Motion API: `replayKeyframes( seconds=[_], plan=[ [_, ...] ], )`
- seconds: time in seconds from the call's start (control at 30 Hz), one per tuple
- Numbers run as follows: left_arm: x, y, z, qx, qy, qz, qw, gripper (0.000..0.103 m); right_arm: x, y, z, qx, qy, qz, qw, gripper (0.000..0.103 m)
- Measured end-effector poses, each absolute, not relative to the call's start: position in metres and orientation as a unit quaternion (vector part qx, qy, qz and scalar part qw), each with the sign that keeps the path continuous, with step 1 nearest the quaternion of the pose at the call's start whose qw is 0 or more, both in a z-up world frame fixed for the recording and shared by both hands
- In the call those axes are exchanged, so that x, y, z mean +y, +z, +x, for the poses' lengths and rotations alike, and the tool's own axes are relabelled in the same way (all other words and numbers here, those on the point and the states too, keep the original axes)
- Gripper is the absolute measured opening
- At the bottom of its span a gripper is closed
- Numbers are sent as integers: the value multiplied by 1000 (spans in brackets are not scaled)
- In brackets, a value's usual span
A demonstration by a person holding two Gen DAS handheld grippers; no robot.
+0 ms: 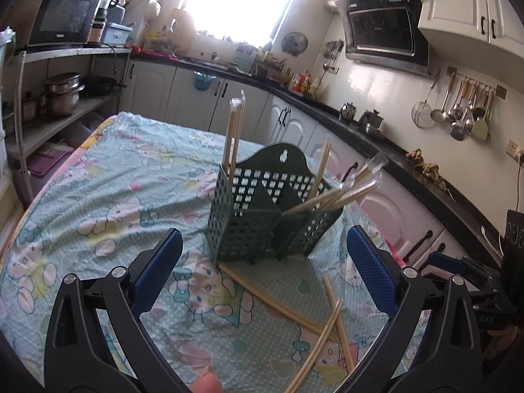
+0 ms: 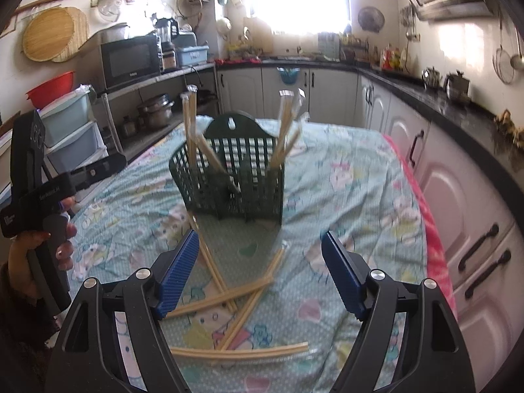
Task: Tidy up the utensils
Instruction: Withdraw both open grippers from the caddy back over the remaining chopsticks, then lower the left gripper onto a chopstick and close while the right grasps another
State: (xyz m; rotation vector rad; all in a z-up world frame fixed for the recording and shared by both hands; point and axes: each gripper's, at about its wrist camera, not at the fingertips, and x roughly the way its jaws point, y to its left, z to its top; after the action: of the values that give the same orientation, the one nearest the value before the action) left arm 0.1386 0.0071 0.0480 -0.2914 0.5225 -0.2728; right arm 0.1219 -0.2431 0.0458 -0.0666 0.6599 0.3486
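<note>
Hovering empty and wide open, both blue-padded tongs, left (image 1: 263,268) and right (image 2: 260,273), frame loose pale bamboo chopsticks (image 2: 229,298) on the cartoon-cloth tabletop (image 2: 344,177), short of the dark green perforated plastic holder (image 2: 229,177), likely lining up a pick.

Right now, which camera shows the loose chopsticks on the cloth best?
The right wrist view: the loose chopsticks lie whole, crisscrossed below the green basket. The left wrist view cuts them off at the bottom edge.

My right-wrist view is motion-blurred around the green basket (image 2: 229,180); loose chopsticks (image 1: 314,353) run off the left-wrist picture's bottom edge.
</note>
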Motion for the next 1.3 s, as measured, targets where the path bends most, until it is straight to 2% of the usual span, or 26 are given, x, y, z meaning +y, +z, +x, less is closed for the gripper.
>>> replayKeyframes(
  seconds=[0.9, 1.0, 1.07, 1.3],
  plan=[
    [-23, -39, 177, 413, -156, -184, 878, 92, -262, -32, 104, 436, 107, 1, 893, 75],
    [-27, -47, 183, 431, -166, -193, 866, 92, -267, -39, 105, 451, 95, 19, 887, 74],
    [-28, -53, 189, 444, -167, -206, 856, 92, -270, -44, 106, 461, 86, 32, 883, 69],
    [-25, -64, 207, 462, -159, -228, 842, 81, -281, -60, 115, 498, 86, 90, 858, 62]
  ],
)
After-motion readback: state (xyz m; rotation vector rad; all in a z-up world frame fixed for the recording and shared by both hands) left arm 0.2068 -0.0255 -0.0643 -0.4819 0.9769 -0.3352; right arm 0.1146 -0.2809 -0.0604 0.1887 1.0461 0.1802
